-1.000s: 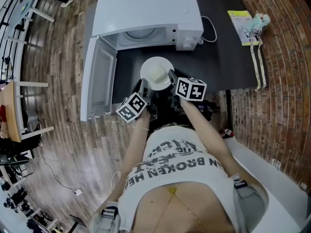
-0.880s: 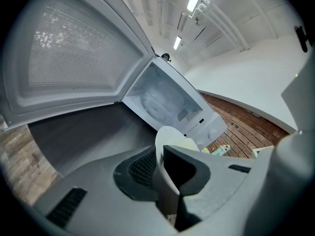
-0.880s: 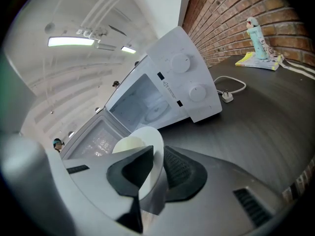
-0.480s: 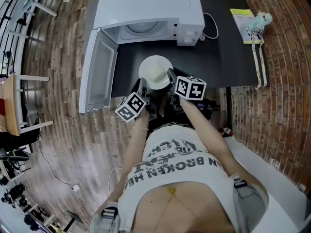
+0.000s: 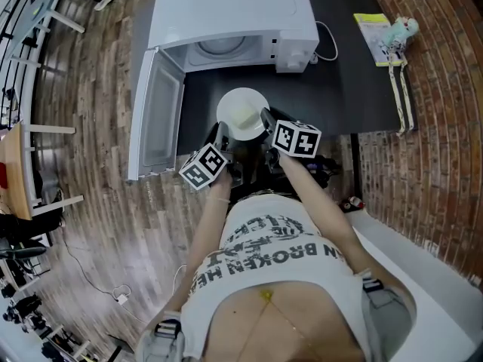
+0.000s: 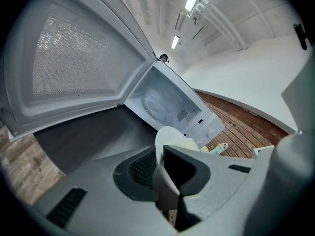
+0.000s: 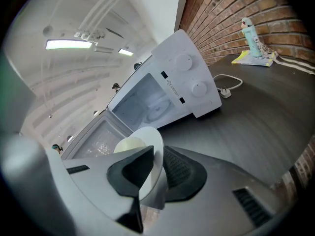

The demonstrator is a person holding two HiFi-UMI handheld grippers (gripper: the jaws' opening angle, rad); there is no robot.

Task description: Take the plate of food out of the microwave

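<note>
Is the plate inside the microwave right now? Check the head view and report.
No, the plate is outside the microwave, over the dark table, its rim held by the left tongs and the right tongs.

Your right gripper [image 7: 155, 156] has its jaws clamped on the rim of the white plate [image 7: 149, 137], which carries pale food [image 7: 129, 144], just in front of the microwave [image 7: 183, 82]. The microwave's door [image 7: 97, 136] stands open at its left, and a white cable [image 7: 229, 88] lies on the dark table [image 7: 268, 129] at its right.
</note>
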